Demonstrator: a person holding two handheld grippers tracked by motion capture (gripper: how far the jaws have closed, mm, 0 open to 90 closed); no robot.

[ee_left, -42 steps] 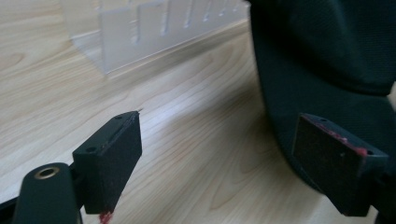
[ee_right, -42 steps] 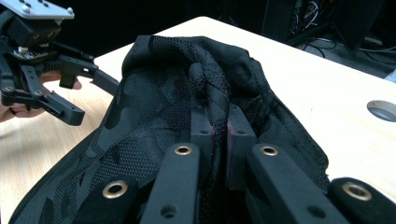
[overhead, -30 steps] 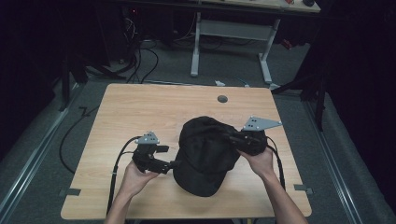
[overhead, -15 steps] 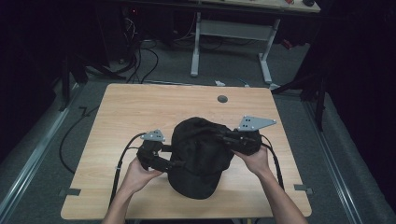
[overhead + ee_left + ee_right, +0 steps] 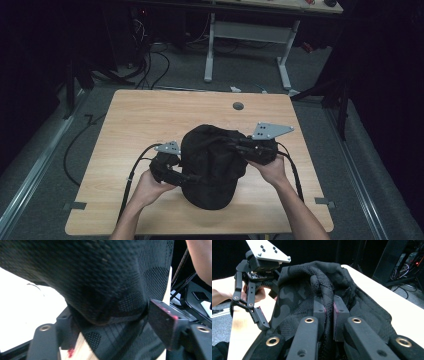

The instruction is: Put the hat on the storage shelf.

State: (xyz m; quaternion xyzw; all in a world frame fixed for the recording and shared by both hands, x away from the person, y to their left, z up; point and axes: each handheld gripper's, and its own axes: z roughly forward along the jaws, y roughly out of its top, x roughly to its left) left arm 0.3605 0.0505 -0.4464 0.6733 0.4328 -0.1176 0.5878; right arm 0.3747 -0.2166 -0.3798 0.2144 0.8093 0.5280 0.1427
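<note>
My right hand-held gripper [image 5: 329, 308]: its jaws are pressed nearly together, pinching a ridge of padded mesh strap on the black bag between the two pads; in the high view this hand-held gripper [image 5: 239, 146] sits at the bag's right side, with its grey plate [image 5: 270, 130] above it.
My left hand-held gripper [image 5: 110, 320]: its jaws stand wide apart with a fold of the bag's mesh fabric bulging between them; the fabric touches both pads, but I cannot tell whether they squeeze it. In the high view it [image 5: 192, 177] reaches into the bag's left side.
Left hand-held gripper seen from the right one [image 5: 262, 321]: spread, one jaw tip against the bag's fabric.
My hands: my left hand [image 5: 150, 182] grips its tool near the front edge of the desk; my right hand [image 5: 270, 167] holds the other toward the right edge.
Black bag [image 5: 210, 162]: a dark, faintly camouflage-patterned bag, slumped on the desk between my two tools, in the front half and nearer the front edge than the back.
Desk [image 5: 150, 120]: light wood, with a round grommet [image 5: 238, 106] near the back edge, well apart from the bag.
Cables [image 5: 131, 175]: they trail from each tool toward the front edge.
</note>
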